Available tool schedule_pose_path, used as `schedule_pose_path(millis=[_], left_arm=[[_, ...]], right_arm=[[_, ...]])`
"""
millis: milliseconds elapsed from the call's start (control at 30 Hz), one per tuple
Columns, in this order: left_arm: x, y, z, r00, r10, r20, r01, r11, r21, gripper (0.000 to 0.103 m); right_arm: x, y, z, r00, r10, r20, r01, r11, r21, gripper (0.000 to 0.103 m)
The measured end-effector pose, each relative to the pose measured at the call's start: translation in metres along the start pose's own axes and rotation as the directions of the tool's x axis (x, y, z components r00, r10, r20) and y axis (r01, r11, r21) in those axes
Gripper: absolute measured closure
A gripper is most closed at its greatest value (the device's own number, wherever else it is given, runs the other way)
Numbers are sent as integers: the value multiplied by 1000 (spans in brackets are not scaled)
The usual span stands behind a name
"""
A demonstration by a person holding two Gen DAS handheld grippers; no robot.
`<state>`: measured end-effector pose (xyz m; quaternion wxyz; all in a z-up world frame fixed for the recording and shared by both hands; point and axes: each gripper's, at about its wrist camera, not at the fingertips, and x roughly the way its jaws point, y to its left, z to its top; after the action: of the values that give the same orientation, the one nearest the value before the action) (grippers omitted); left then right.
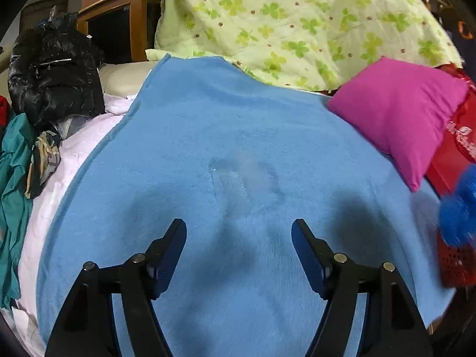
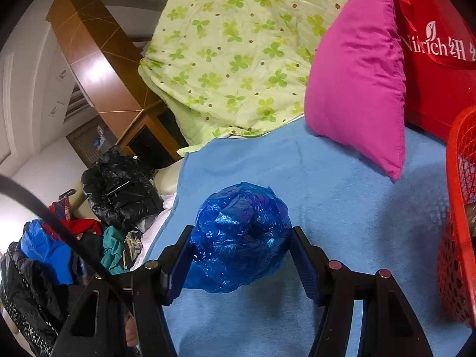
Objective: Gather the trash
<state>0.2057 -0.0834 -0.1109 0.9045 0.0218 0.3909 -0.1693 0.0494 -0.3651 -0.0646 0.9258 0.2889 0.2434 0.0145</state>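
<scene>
On a bed spread with one blue blanket (image 1: 226, 136), a single green clover-print quilt (image 1: 297, 23) is heaped at the far side, with one magenta pillow (image 1: 398, 113) to its right leaning against a red bag (image 2: 440, 68) with white lettering. A wooden cabinet (image 2: 98, 68) stands beyond the bed by white walls, and one crumpled black plastic bag (image 1: 53, 71) sits at the left edge above a pile of clothes (image 2: 59, 244). One red mesh basket (image 2: 455, 238) stands at the right. The left gripper (image 1: 239, 232) hangs with jaws apart and nothing between them. The right gripper (image 2: 241, 238) clasps one crumpled blue plastic bag (image 2: 241, 238) above the blanket, near the basket.
</scene>
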Motion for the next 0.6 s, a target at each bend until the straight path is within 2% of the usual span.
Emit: schedule_pose_path(millis=[200,267,333,467,500,567,600], left_arm=[[41,-35,23,993,117,-23,-115,992,55,29],[59,-43,30,985,163,-53,-158,984,82,29],[77,-47,32,970,227,-87,-218,971,101,29],[91,-38,28,965,236,-116,-230,971,66,30],[92,-33,26,967,222,-122,-218,975,44,32],[93,-21,21,977,157,-146,-160,987,-11,62],[93,-17,20,979,130,-157,-137,990,-29,63]], right_arm=[[5,-9,1,1000,-23,-17,23,1000,-18,37],[6,-11,1,999,-30,-23,29,999,-27,37],[7,-14,1,999,-37,-24,36,999,-35,37],[7,-17,4,999,-29,-21,28,999,-36,37],[6,-16,4,999,-29,-17,28,999,-40,37],[5,-15,4,1000,-29,-11,28,998,-48,37],[4,-14,4,1000,-25,-10,25,998,-51,37]])
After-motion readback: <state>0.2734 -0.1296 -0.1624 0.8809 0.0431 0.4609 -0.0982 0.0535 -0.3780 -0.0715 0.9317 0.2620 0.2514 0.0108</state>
